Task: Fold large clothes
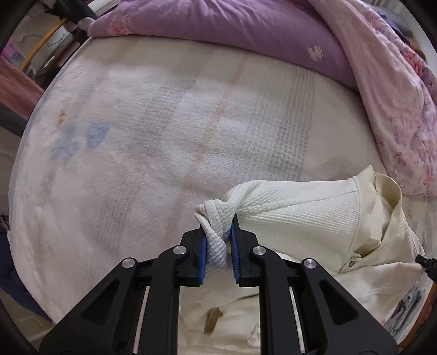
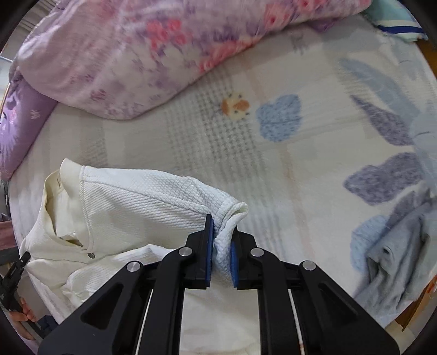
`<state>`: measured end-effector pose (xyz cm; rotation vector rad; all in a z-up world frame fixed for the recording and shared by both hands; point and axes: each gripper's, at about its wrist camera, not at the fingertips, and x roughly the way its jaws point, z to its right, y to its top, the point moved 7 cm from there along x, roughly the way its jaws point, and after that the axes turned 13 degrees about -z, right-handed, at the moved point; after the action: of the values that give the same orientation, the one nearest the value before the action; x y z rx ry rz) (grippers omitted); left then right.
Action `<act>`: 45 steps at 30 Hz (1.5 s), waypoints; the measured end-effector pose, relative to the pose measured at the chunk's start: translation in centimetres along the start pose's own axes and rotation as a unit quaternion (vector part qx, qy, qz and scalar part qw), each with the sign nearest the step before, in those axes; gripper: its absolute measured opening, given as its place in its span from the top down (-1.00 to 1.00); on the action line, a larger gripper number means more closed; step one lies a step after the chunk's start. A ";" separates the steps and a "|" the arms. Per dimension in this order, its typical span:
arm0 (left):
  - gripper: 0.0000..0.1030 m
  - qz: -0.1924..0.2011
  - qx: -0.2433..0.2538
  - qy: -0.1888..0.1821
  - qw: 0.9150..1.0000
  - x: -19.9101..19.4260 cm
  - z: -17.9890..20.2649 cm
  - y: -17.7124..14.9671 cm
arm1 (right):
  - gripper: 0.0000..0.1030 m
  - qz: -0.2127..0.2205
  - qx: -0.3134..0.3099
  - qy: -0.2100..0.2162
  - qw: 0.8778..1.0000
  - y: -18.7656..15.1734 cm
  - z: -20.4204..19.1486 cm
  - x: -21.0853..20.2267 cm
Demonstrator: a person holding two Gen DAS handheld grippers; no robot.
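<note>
The left tongs (image 1: 218, 247), black with blue pads, are nearly closed on a bunched fold of the cream-white waffle-textured collared shirt (image 1: 300, 215), the cloth squeezed between the pads at the lower middle of the left wrist view. The right tongs (image 2: 221, 247) are pinched the same way on another gathered bit of the same shirt (image 2: 131, 202), a hemmed edge that pokes out above the pads at the lower middle of the right wrist view. From each grip the shirt spreads away across the bed: to the lower right in the left view, where its collar (image 1: 382, 196) and a small round button (image 1: 351, 263) show, and to the lower left in the right view, with the collar (image 2: 54, 196) near the left edge. The shirt lies on the fuzzy white bed blanket with faded blue and grey leaf prints (image 2: 278, 117), which fills the middle of both views. Beyond it, along the top of the frames, sits a plain purple pillow (image 1: 232, 24) and beside it a heaped pink floral quilt (image 2: 136, 54). At the lower right of the right view a crumpled pale grey garment (image 2: 396, 254) rests on the blanket, well apart from the shirt. A person's fingers (image 2: 20, 318) show at the lower left edge there.
</note>
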<state>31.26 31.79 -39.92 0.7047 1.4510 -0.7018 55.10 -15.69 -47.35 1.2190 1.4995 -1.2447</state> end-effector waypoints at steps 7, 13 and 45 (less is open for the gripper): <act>0.72 0.019 -0.002 -0.011 1.000 -4.2 -0.1 -2.0 | 0.82 0.038 -0.006 0.004 0.999 -5.3 0.4 -4.1; 0.72 0.046 0.003 0.009 0.999 -7.6 -0.9 -5.7 | 0.82 0.067 -0.015 0.013 0.998 -10.8 1.1 -7.6; 0.62 -0.101 0.027 0.054 0.993 4.7 -14.8 -38.7 | 0.59 -0.123 0.114 -0.024 0.986 -43.3 11.9 11.6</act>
<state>-8.23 19.38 -44.72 0.6517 1.6228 -0.8726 10.46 -27.30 -52.38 1.1642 1.5388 -1.6357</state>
